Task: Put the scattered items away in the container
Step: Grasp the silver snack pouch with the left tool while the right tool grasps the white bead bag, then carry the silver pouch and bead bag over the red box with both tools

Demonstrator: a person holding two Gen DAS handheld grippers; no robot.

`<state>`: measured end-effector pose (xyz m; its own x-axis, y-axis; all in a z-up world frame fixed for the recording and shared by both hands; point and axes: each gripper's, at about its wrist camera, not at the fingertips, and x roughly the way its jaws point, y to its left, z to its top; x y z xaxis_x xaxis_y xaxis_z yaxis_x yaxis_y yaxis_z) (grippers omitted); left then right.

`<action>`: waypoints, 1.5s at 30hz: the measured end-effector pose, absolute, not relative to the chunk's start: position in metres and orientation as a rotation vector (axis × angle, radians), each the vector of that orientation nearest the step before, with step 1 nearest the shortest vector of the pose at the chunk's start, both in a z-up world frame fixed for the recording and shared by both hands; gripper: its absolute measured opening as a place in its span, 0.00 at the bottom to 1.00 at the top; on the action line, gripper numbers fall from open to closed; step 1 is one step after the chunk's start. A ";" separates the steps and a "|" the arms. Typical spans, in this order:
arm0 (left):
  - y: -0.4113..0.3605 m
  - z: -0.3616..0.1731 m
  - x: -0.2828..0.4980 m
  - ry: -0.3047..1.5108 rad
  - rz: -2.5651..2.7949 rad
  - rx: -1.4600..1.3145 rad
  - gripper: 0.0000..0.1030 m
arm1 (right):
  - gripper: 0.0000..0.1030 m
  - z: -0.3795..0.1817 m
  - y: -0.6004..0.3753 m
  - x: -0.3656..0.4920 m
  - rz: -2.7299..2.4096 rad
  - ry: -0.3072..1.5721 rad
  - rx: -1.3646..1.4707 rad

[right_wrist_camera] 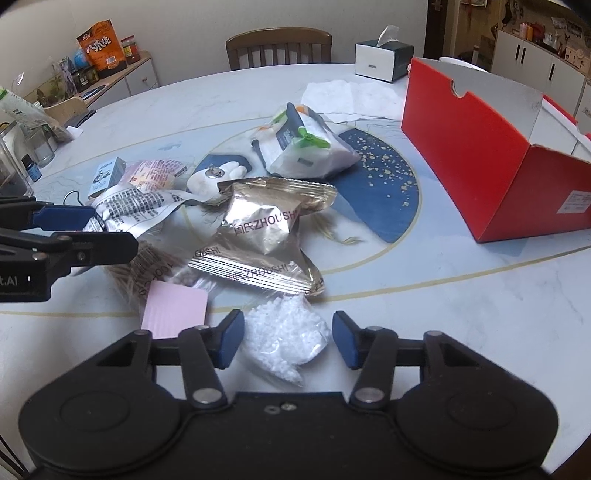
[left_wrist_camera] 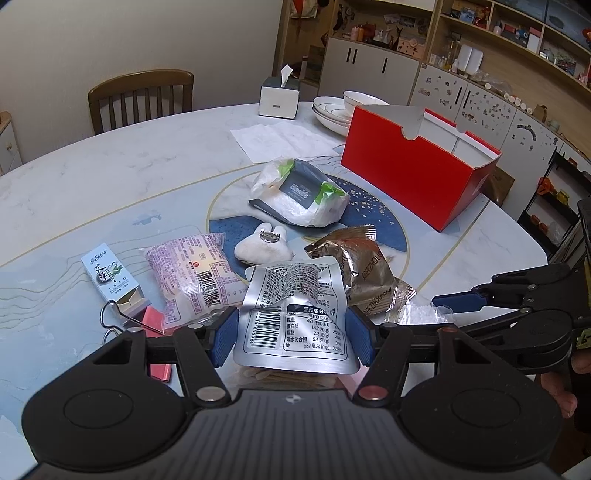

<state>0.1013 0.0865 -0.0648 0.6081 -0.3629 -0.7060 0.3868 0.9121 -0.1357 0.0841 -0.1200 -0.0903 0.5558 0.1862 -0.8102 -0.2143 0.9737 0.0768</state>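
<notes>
Claws: left claw grips one silver packet; right claw wide around one bead bag.

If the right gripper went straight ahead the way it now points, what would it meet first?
Most likely the clear bag of white pellets, which already lies between the open fingers of the right gripper. Just beyond it sits the gold ZHOUSHI packet, though depth is hard to judge.

Marble table, wooden chair (slatted), shelving
</notes>
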 end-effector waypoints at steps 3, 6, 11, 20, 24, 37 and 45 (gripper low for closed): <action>0.087 -0.064 0.100 0.804 -0.435 0.035 0.60 | 0.40 -0.088 -0.122 0.083 0.242 0.952 -0.023; 0.087 -0.064 0.100 0.805 -0.434 0.035 0.60 | 0.29 -0.087 -0.124 0.083 0.249 0.960 -0.019; 0.081 -0.058 0.099 0.801 -0.431 0.045 0.60 | 0.26 -0.079 -0.134 0.082 0.261 0.943 -0.001; 0.049 -0.038 0.102 0.769 -0.385 0.036 0.60 | 0.26 -0.040 -0.170 0.089 0.308 0.872 -0.011; 0.026 -0.026 0.105 0.751 -0.374 0.032 0.60 | 0.26 -0.020 -0.195 0.100 0.321 0.840 0.010; -0.049 0.009 0.130 0.661 -0.369 0.049 0.60 | 0.26 0.029 -0.277 0.142 0.344 0.692 0.011; -0.091 0.023 0.154 0.627 -0.387 0.086 0.60 | 0.26 0.031 -0.317 0.165 0.304 0.678 0.003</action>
<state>0.1536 -0.0908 0.0226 0.7408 -0.3267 -0.5869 0.3781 0.9250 -0.0376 0.1650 -0.3170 0.0311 0.7362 0.2778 -0.6172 -0.2756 0.9559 0.1015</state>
